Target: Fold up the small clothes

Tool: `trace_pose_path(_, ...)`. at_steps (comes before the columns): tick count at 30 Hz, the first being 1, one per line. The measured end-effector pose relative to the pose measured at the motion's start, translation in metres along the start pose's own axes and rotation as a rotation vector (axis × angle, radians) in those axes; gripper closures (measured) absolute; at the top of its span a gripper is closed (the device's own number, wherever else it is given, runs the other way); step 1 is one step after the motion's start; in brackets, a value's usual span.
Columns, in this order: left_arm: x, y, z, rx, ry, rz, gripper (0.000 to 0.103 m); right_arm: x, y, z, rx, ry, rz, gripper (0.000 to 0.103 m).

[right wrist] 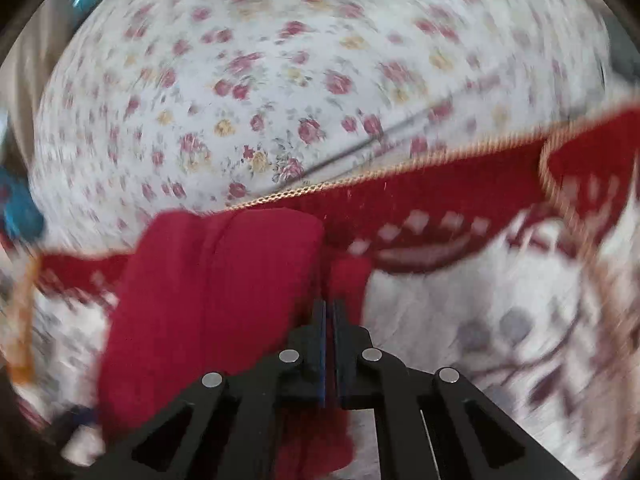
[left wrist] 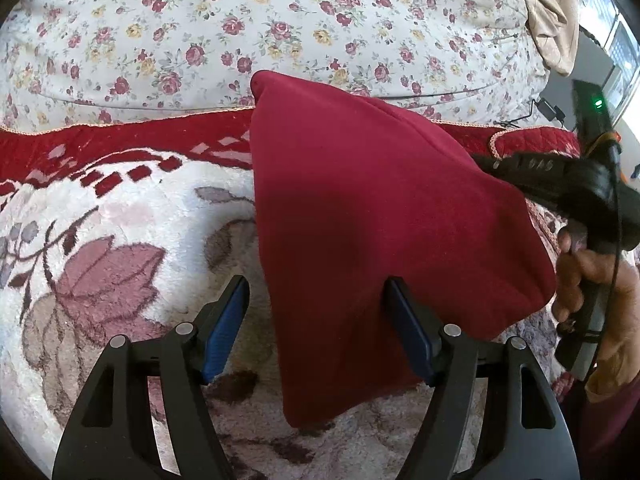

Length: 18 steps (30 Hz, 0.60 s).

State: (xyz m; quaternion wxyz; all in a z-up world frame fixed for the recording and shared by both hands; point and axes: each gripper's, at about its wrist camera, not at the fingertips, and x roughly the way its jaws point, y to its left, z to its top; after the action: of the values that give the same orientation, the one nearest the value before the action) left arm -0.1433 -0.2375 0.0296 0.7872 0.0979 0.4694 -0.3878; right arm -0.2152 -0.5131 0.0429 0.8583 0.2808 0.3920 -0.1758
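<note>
A dark red garment (left wrist: pixel 380 220) hangs folded over in the air above a plush blanket. In the left wrist view my left gripper (left wrist: pixel 316 284) stands open around the garment's lower part. Its left blue pad (left wrist: pixel 226 324) is clear of the cloth and its right pad (left wrist: pixel 408 332) lies against the fabric. My right gripper (left wrist: pixel 536 172), with a hand (left wrist: pixel 576 280) on its grip, reaches in from the right and holds the garment's upper right edge. The blurred right wrist view shows that gripper (right wrist: pixel 329 306) shut, with the red garment (right wrist: pixel 216 288) pinched between its pads.
A white plush blanket (left wrist: pixel 120 240) with leaf patterns and a red border lies under the garment. A floral sheet (left wrist: pixel 280 40) lies beyond it. A beige cloth (left wrist: pixel 552 20) and a black device with a green light (left wrist: pixel 594 104) sit at the far right.
</note>
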Motion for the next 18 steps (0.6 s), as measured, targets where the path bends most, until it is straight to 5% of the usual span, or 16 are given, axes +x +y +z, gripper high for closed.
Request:
trace_pose_path(3,0.000,-0.001,-0.001,0.005,-0.004,0.004,0.032,-0.016,0.001,0.005,0.012,-0.053,0.033,0.098)
trace_pose_path(5,0.001,-0.001,-0.001,0.005,-0.004,0.005,0.032,-0.027,0.007,0.005,0.001,-0.082,0.071,0.079)
trace_pose_path(6,0.001,-0.001,-0.002,0.005,-0.004,0.004,0.032,-0.031,0.010,0.004,-0.003,-0.083,0.092,0.051)
trace_pose_path(7,0.001,-0.001,-0.002,0.005,-0.004,0.004,0.032,-0.032,0.012,0.002,-0.004,-0.081,0.104,0.040)
trace_pose_path(12,0.001,-0.001,-0.002,0.006,-0.005,0.005,0.031,-0.023,0.021,-0.011,-0.048,0.002,0.119,0.044)
trace_pose_path(16,0.001,0.000,-0.002,0.004,0.002,0.001,0.031,-0.015,0.029,-0.024,-0.133,0.065,0.032,0.076)
trace_pose_path(18,0.000,0.000,-0.002,0.006,0.002,0.001,0.031,-0.024,0.042,-0.031,-0.205,0.067,-0.009,0.079)
